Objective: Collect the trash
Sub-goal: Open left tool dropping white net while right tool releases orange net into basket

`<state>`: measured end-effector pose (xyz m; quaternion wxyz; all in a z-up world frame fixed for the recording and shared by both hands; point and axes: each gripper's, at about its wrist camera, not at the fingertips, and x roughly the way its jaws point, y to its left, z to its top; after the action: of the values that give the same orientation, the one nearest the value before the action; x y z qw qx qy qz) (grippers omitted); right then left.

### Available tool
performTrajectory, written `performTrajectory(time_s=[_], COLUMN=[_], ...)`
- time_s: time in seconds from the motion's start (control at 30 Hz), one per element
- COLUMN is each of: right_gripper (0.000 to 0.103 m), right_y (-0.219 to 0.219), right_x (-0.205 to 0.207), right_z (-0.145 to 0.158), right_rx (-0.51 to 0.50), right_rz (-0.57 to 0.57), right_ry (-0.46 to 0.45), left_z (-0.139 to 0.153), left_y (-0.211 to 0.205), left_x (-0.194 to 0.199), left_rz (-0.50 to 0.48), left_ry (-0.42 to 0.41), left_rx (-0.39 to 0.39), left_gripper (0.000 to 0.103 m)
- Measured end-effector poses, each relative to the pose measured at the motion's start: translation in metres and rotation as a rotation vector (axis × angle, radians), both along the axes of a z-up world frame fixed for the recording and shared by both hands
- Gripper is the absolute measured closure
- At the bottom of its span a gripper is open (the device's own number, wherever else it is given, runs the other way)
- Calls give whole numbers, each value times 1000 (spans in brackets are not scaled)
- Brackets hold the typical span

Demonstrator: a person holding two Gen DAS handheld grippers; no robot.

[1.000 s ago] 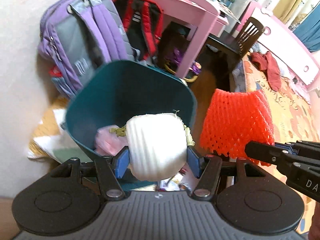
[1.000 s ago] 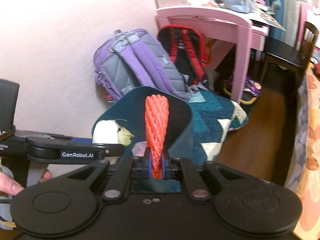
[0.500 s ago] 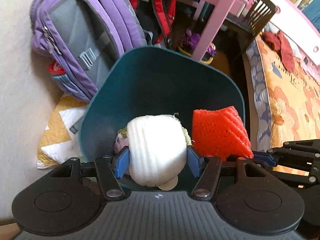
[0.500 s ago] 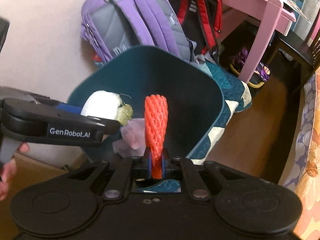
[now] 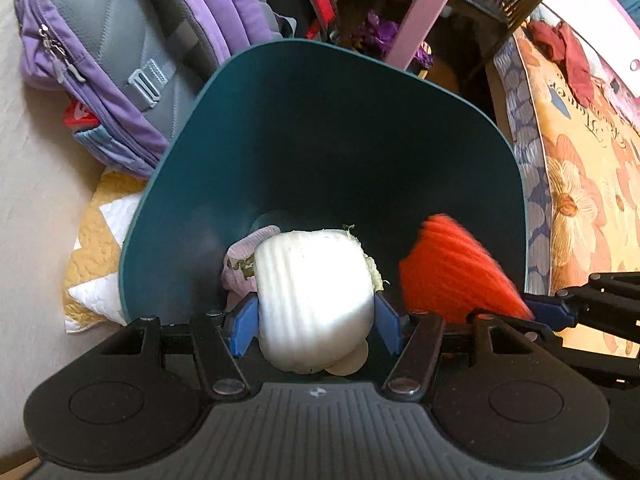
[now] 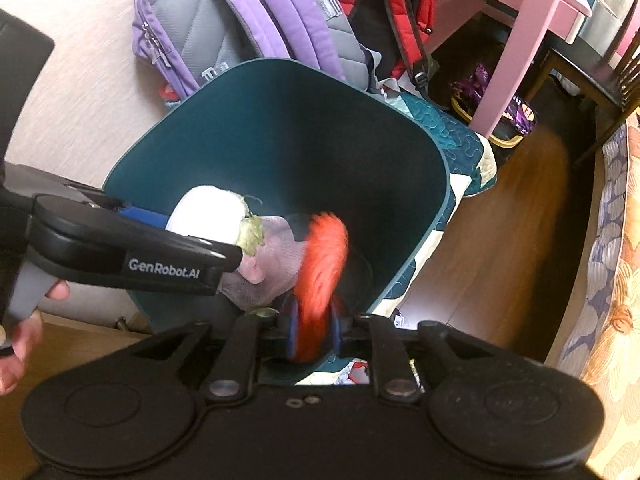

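Dropping two pieces of trash into the teal bin

We hold both grippers over the open teal bin (image 5: 320,128) so the trash falls inside. The left gripper (image 5: 316,320) pinches the white foam wrap (image 5: 312,292) firmly between its fingers, above the pink bag (image 6: 276,268) lying in the bin. The fingers of the right gripper (image 6: 314,330) have just been opening, and the blurred orange foam net (image 6: 320,264) between them seems to slip free near the bin's right wall.
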<state>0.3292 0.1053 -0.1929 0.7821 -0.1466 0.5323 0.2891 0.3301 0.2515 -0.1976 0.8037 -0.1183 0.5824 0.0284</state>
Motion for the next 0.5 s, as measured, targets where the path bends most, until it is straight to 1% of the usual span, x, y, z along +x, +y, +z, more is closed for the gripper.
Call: performTrajectory(time_s=[0.1, 0.2, 0.27, 0.33, 0.4, 0.47, 0.5], right_gripper=[84, 82, 80, 77, 76, 72, 68], right_y=[0, -2, -4, -5, -7, -10, -12], right_x=[1, 1, 0, -2, -4, -8, -9], right_z=[1, 3, 5, 7, 11, 14, 16], right_rx=[0, 10, 20, 31, 38, 48, 53], right_rz=[-4, -7, -8, -6, 1, 7, 8], right_ry=[2, 6, 8, 6, -1, -9, -15], left_z=[-2, -3, -1, 3, 7, 11, 12], left_y=[0, -1, -1, -2, -2, -2, -2], left_x=[3, 5, 4, 3, 2, 1, 0], left_rz=[-7, -11, -17, -15, -8, 1, 5], left_ry=[12, 22, 14, 3, -12, -19, -20], left_rx=[-3, -2, -3, -2, -8, -16, -18], left_gripper=[42, 40, 37, 30, 29, 29, 29])
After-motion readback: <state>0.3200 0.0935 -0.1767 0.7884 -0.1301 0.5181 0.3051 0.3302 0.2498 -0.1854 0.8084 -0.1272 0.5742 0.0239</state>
